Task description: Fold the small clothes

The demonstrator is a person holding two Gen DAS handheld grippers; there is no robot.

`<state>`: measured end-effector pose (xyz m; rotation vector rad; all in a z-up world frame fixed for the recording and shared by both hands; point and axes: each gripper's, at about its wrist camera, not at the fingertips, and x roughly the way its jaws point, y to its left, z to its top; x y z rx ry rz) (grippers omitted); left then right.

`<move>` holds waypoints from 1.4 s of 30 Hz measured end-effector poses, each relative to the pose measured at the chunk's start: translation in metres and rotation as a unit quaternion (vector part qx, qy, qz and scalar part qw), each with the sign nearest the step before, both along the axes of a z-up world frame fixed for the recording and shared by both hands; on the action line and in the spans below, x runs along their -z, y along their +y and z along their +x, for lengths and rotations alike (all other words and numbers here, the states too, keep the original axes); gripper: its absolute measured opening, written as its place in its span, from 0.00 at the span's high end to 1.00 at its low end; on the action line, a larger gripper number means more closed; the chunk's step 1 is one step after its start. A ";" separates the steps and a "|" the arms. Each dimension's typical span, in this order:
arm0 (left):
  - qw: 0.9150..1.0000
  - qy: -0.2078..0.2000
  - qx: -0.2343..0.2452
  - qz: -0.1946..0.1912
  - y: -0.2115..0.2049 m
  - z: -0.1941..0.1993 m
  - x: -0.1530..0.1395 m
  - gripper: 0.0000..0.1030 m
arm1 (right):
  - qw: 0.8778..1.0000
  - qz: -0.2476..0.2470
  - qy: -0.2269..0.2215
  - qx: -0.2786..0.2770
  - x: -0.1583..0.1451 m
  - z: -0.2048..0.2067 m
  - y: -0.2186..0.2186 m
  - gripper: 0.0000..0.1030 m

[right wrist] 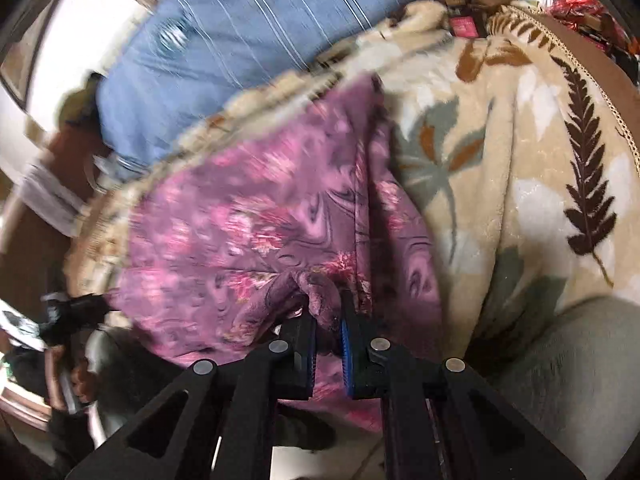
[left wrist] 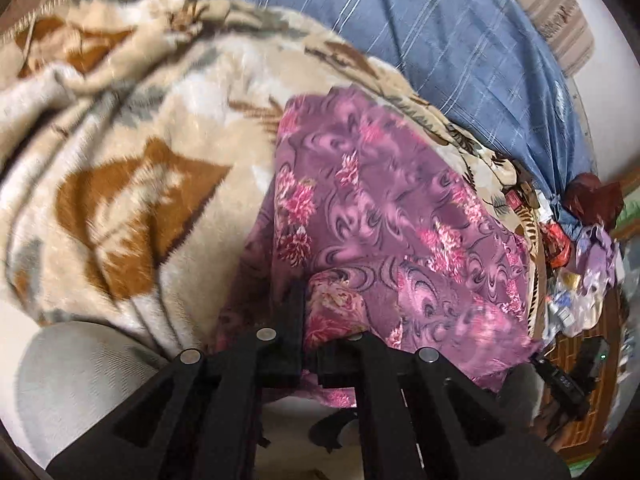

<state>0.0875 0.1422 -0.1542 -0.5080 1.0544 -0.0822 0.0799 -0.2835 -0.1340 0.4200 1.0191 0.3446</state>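
A purple cloth with pink flower print (left wrist: 392, 216) lies spread on a beige leaf-pattern blanket (left wrist: 120, 160). My left gripper (left wrist: 316, 320) is shut on the cloth's near edge, which bunches between its black fingers. In the right wrist view the same purple cloth (right wrist: 248, 216) lies on the blanket (right wrist: 520, 160). My right gripper (right wrist: 328, 300) is shut on a gathered fold of the cloth's near edge. The view is blurred by motion.
A blue striped fabric (left wrist: 460, 40) lies behind the blanket, also in the right wrist view (right wrist: 240, 32). A cluttered pile of small items (left wrist: 576, 264) sits at the right. A grey cushion edge (left wrist: 80, 376) is near the front.
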 end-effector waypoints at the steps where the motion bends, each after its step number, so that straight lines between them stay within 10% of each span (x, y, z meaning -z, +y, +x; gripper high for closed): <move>1: 1.000 0.004 0.003 0.005 0.000 0.001 0.002 0.97 | 1.000 -0.003 -0.004 0.001 -0.002 -0.007 -0.002 0.90; 15: 0.995 0.070 0.024 0.074 -0.014 0.001 0.028 0.90 | 0.995 -0.079 0.057 0.007 0.033 0.000 0.016 0.89; 21: 0.996 0.045 0.026 0.075 -0.011 -0.027 0.006 0.81 | 0.996 -0.084 0.034 0.007 0.009 -0.022 0.004 0.54; 32: 0.999 -0.027 0.044 0.010 -0.045 -0.040 -0.045 0.45 | 1.000 -0.008 0.013 -0.007 -0.018 -0.033 0.015 0.46; 42: 0.992 0.064 0.072 -0.080 -0.084 -0.035 0.012 0.43 | 0.997 0.001 0.081 -0.001 0.013 -0.040 0.033 0.47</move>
